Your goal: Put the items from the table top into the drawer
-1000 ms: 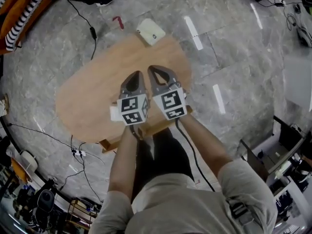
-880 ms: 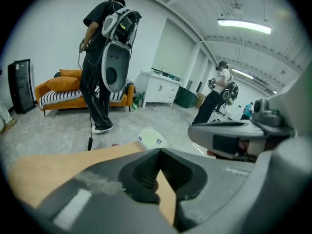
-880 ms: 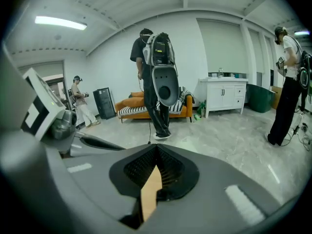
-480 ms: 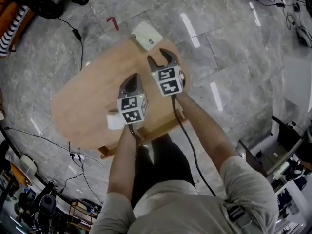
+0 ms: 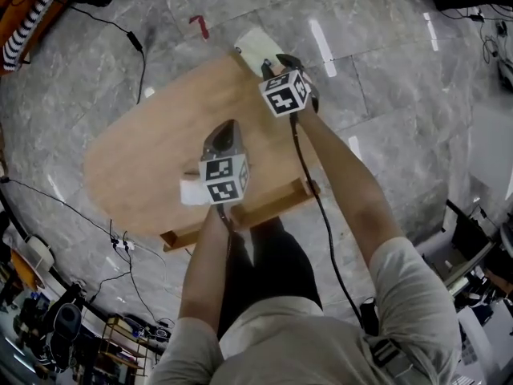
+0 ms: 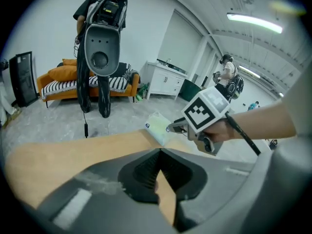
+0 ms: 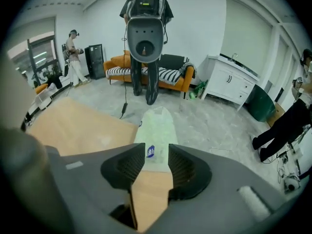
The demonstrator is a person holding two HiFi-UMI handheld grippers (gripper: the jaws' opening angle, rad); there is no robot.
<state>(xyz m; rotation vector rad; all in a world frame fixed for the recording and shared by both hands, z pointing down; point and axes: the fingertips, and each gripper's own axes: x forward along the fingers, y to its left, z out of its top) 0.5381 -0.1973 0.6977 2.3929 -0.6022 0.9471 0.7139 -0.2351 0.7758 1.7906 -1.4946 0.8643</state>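
Observation:
A pale green-white packet (image 5: 256, 48) lies at the far edge of the oval wooden table (image 5: 152, 147), partly overhanging it. My right gripper (image 5: 274, 62) is at the packet's near end. In the right gripper view its jaws are closing, with that end of the packet (image 7: 157, 128) in the gap between them (image 7: 157, 149). My left gripper (image 5: 227, 127) hovers over the table's middle, shut with nothing in it (image 6: 159, 151). The left gripper view shows the packet (image 6: 157, 127) and the right gripper (image 6: 171, 127) beyond it. A small white object (image 5: 193, 191) sits by the near edge.
A wooden rail (image 5: 248, 212) juts out below the table's near edge. Cables (image 5: 136, 42) and a red item (image 5: 198, 26) lie on the grey stone floor. A black-and-grey stand (image 7: 145, 33), an orange sofa (image 7: 117, 65) and a white cabinet (image 7: 234, 82) are beyond the table.
My right gripper has moved away from me and down to the packet at the far edge, and its jaws have opened. My left gripper has sunk a little toward the table.

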